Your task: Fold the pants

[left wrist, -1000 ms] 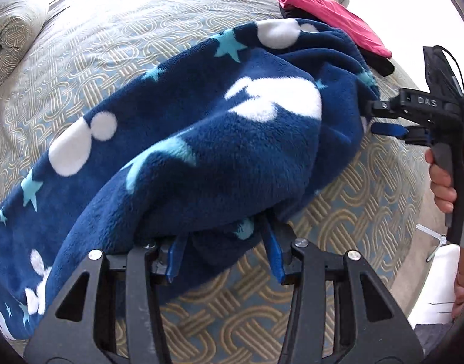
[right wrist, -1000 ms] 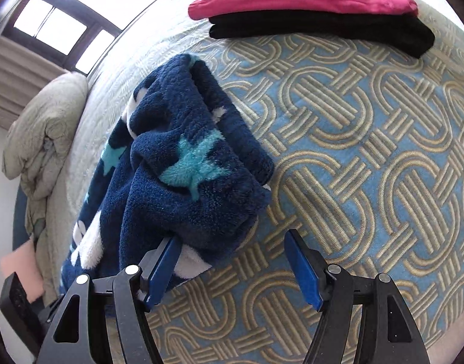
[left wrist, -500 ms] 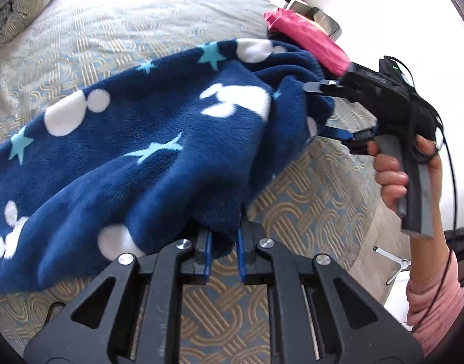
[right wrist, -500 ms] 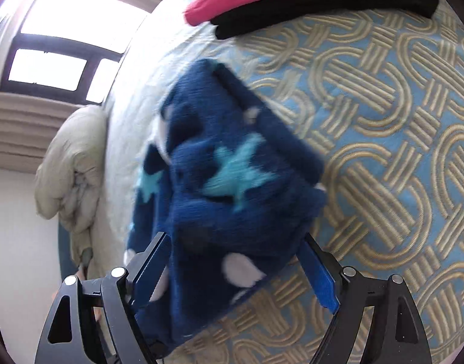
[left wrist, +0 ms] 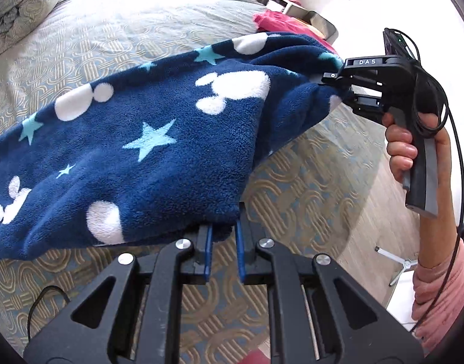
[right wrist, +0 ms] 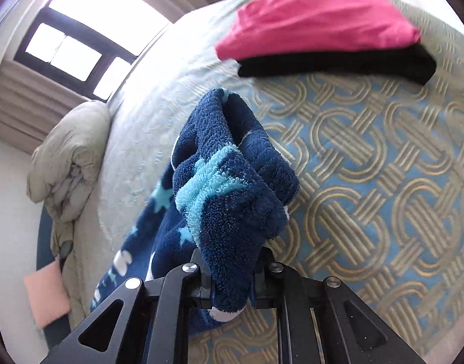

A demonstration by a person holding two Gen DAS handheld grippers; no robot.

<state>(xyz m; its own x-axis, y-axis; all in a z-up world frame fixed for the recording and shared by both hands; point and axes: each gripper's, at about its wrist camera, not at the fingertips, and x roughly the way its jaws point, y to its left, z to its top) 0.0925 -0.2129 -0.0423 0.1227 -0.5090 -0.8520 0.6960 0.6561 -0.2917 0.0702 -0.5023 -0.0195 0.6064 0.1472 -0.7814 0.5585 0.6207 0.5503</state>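
The navy fleece pants [left wrist: 147, 151] with white mouse heads and teal stars hang stretched above the patterned bedspread [left wrist: 298, 188]. My left gripper [left wrist: 223, 242] is shut on the near corner of the pants. My right gripper [left wrist: 338, 88] is shut on the far corner, held up at the right. In the right wrist view the bunched pants [right wrist: 229, 179] fill my right gripper [right wrist: 232, 276] and hide its blue pads.
A folded pink garment [right wrist: 317, 21] lies on a folded black one [right wrist: 338, 66] at the bed's far end. A rolled grey duvet [right wrist: 68, 157] lies by the window. A pink item [right wrist: 47, 297] is beside the bed. The floor [left wrist: 362, 236] lies past the bed's right edge.
Both grippers closed on the pants and lifted them off the bed. The fabric now hangs stretched between them. The right gripper closed most recently.
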